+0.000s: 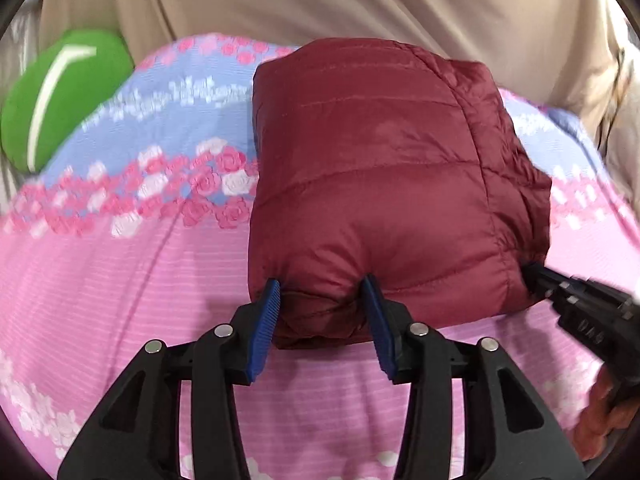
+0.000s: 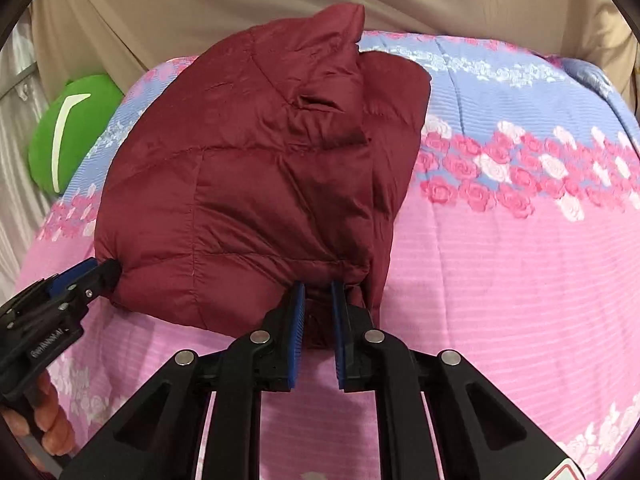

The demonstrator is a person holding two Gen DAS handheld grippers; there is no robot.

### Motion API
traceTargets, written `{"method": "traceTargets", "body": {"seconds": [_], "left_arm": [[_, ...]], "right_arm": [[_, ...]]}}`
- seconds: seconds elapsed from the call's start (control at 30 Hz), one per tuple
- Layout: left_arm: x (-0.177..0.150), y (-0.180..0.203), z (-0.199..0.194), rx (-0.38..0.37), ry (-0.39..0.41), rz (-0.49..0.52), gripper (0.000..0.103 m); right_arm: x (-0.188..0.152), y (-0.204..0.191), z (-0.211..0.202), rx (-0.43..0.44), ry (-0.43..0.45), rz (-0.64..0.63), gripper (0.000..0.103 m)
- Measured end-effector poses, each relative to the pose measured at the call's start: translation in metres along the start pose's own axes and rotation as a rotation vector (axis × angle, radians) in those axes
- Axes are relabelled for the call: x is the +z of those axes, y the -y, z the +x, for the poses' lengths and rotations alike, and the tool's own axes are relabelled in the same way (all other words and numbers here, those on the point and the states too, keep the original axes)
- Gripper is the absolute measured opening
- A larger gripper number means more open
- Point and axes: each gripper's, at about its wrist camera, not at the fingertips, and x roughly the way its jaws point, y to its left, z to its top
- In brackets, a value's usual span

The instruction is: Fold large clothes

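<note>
A dark red quilted jacket (image 1: 380, 168) lies folded into a thick bundle on a pink and blue flowered bedspread (image 1: 140, 280). My left gripper (image 1: 320, 290) holds the bundle's near left corner, and the puffy fabric bulges between its blue pads. In the right wrist view the jacket (image 2: 260, 180) looks creased, with a flap standing up at its far end. My right gripper (image 2: 317, 294) is shut on a narrow bunch of fabric at the near right corner. Each view shows the other gripper at the side: the right gripper (image 1: 530, 276) and the left gripper (image 2: 102, 270), both at the jacket's edge.
A green cushion (image 1: 60, 100) with a white stripe lies at the bed's far left. Beige cloth (image 1: 360, 0) hangs behind the bed. A person's hand (image 2: 48, 428) holds the left gripper's handle. Bare bedspread (image 2: 500, 280) spreads to the right of the jacket.
</note>
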Motion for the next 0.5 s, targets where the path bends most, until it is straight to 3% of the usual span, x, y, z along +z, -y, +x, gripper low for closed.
{"method": "traceTargets", "body": {"seconds": [0.13,0.3,0.5], "left_arm": [[-0.005,0.007,0.000,0.053,0.014,0.040,0.047],[-0.022,-0.007,-0.017,-0.018,0.003,-0.055,0.048],[-0.058,0.010,-0.042,-0.029,0.055,-0.051,0.064]], "right_arm": [[-0.005,0.001,-0.010,-0.026,0.000,-0.005,0.010],[-0.028,0.012,-0.034,-0.091,0.018,0.023,0.014],[-0.062,0.011,-0.055,-0.109,0.032,0.037,0.029]]}}
